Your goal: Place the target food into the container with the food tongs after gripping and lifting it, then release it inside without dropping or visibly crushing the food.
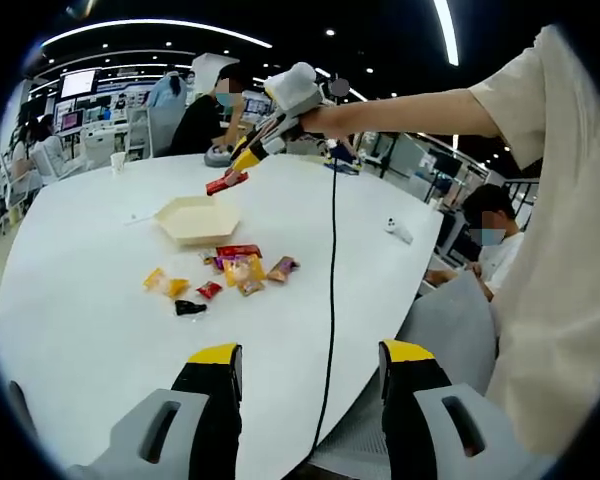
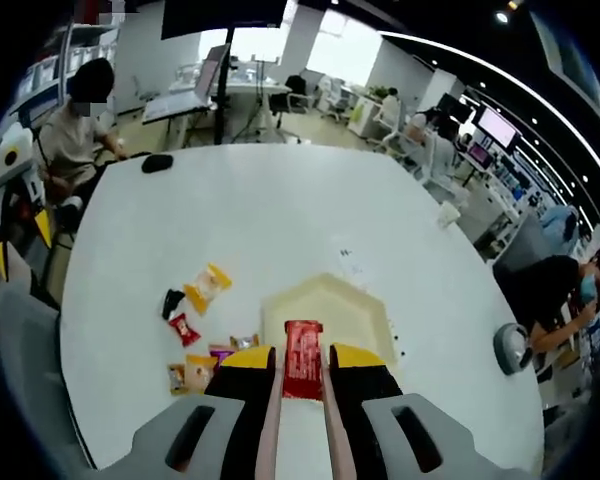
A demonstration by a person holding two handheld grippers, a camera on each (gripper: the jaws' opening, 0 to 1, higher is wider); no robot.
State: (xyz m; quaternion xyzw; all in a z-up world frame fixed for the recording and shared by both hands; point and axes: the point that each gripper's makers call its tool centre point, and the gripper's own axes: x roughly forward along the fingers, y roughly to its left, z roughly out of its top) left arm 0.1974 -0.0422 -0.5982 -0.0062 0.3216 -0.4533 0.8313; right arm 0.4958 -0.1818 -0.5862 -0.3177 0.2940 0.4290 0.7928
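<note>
A cream hexagonal container (image 1: 195,220) (image 2: 330,305) sits on the white round table (image 1: 100,330) (image 2: 280,210). My right gripper (image 2: 302,362) (image 1: 242,160) is shut on a red snack packet (image 2: 302,355) (image 1: 225,183) and holds it just above the container's rim. Several loose wrapped snacks (image 1: 235,270) (image 2: 195,295) lie on the table beside the container. My left gripper (image 1: 310,360) is open with nothing between its fingers, low at the table's near edge, well short of the snacks; its yellow-tipped body (image 2: 15,200) appears at the left edge of the right gripper view.
A black cable (image 1: 332,280) runs across the table from the right gripper. A small white object (image 1: 398,230) and a paper cup (image 1: 117,160) stand on the table, a black item (image 2: 158,162) at its far edge. Seated people (image 1: 485,240) (image 2: 75,130) surround it.
</note>
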